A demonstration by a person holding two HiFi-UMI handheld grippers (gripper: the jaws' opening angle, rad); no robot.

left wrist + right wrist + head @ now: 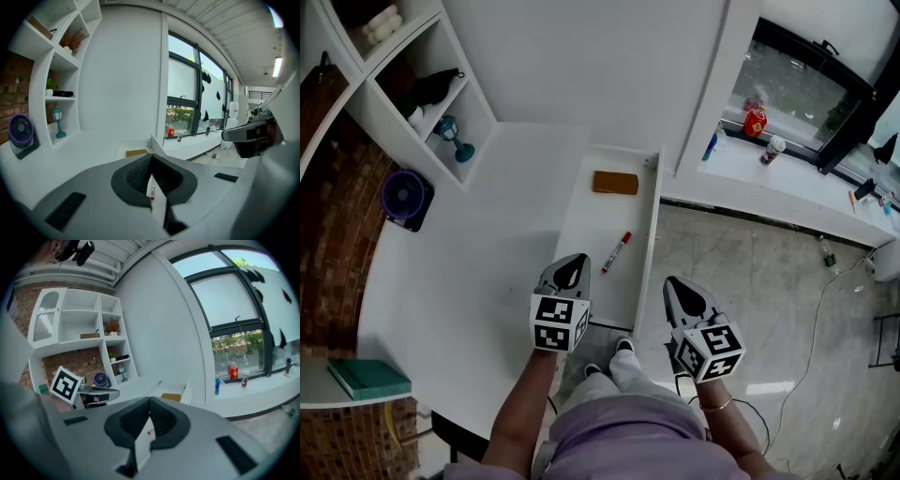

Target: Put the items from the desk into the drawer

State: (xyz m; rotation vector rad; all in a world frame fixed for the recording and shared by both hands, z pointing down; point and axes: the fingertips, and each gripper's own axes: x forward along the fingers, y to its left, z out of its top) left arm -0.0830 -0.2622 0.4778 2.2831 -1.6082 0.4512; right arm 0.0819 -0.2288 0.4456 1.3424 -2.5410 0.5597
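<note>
The white drawer [586, 220] stands pulled open at the desk's right end. Inside lie a flat brown block [614, 182] at the far end and a red-capped marker [616, 251] in the middle. My left gripper [574, 262] hovers over the drawer's near left corner, jaws shut with nothing held. My right gripper [680, 284] hangs just outside the drawer's right wall, above the floor, also shut and empty. Past the left gripper's [151, 161] closed tips I see the marker [151, 188] and the block [136, 153]. The right gripper [150, 402] also looks toward the block [171, 397].
On the white desk [478, 253] a purple fan [403, 195] stands at the left, a blue lamp [455, 139] in the shelf unit, a green book [370, 378] on a low shelf. The window sill [787, 183] carries bottles. The person's legs are below the drawer.
</note>
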